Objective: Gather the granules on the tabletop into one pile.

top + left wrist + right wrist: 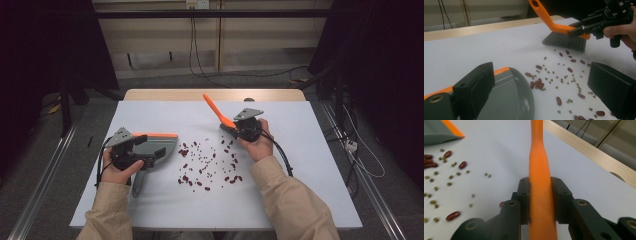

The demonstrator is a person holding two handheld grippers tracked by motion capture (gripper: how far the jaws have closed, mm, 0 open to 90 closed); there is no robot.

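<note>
Right gripper (235, 131) clamps orange-handled grey-bristled brush (564, 40); scattered red and green beans (207, 165) lie between it and grey plastic dustpan (152, 146), handle axis angled away.

No readable text, no labels, no brand marks, no numbers, no signs on anything in view

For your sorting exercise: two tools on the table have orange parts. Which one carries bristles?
The brush, clamped by its orange handle in the right gripper. The dustpan in the left gripper has only an orange edge.
</note>
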